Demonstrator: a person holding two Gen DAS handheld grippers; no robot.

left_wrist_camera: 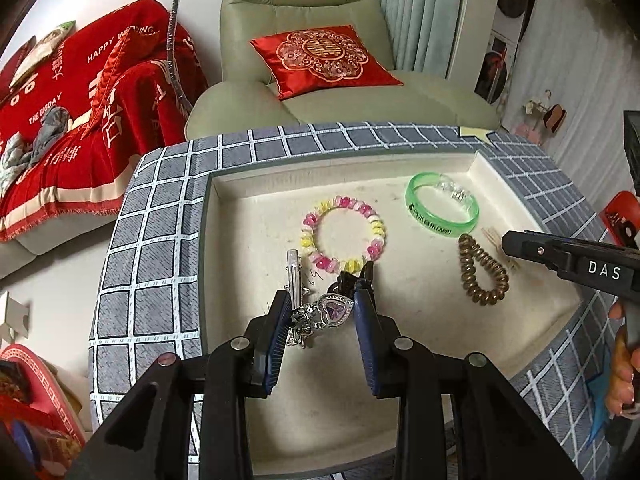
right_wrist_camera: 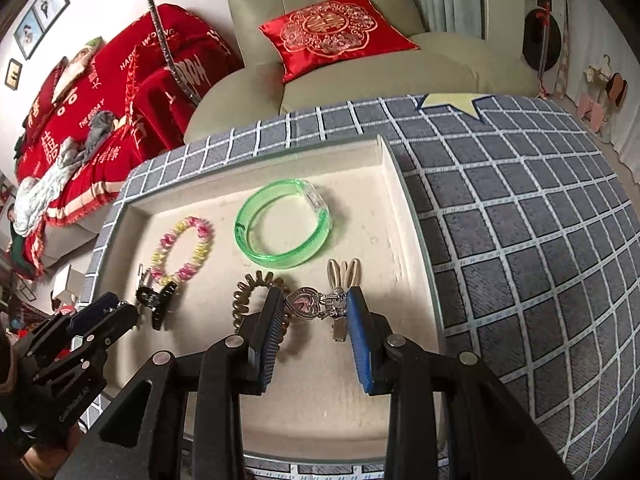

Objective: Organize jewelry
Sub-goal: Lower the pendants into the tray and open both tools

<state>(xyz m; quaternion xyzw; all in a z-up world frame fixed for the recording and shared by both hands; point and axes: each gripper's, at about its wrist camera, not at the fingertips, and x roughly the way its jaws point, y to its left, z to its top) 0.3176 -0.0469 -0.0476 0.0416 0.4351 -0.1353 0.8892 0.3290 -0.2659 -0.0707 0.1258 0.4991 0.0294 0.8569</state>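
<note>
The left tongs [left_wrist_camera: 322, 300] are narrowed onto a silver clip with a purple heart stone [left_wrist_camera: 334, 309] and a small star charm, gripped between the blue ribbed pads over the near-left part of the shallow cream tray [left_wrist_camera: 320, 160].

In the left wrist view, a plain silver bar clip [left_wrist_camera: 293, 276] and a black claw clip [left_wrist_camera: 352, 280] lie in the tray just beyond the pads. A beaded bracelet of pink, yellow and white beads [left_wrist_camera: 344, 236] sits mid-tray. A translucent green plastic bangle [left_wrist_camera: 442, 204] with a clear clasp block lies toward the tray's far-right corner; its dark printing is too small to read. A bronze spiral coil hair tie [left_wrist_camera: 480, 276] lies on the tray's right side. The right tongs [left_wrist_camera: 508, 242] reach in over the tray's right edge, marked "DAS" in white. Beyond the tray, a red throw [left_wrist_camera: 80, 100] reads "HAPPY WEDDING" and "THE BIGDAY".

In the right wrist view, the right tongs [right_wrist_camera: 315, 294] are narrowed onto a silver clip with a pink heart stone [right_wrist_camera: 306, 303], over the near-right part of the tray [right_wrist_camera: 392, 200]. A beige clip shaped like rabbit ears [right_wrist_camera: 344, 272] lies just behind it, and the coil hair tie [right_wrist_camera: 248, 296] partly under the left pad. The green bangle [right_wrist_camera: 280, 228] is mid-tray, the bracelet [right_wrist_camera: 184, 248] to its left. The left tongs [right_wrist_camera: 116, 308] sit at the tray's left edge beside the black claw clip [right_wrist_camera: 156, 304]; their grip is hidden here.
</note>
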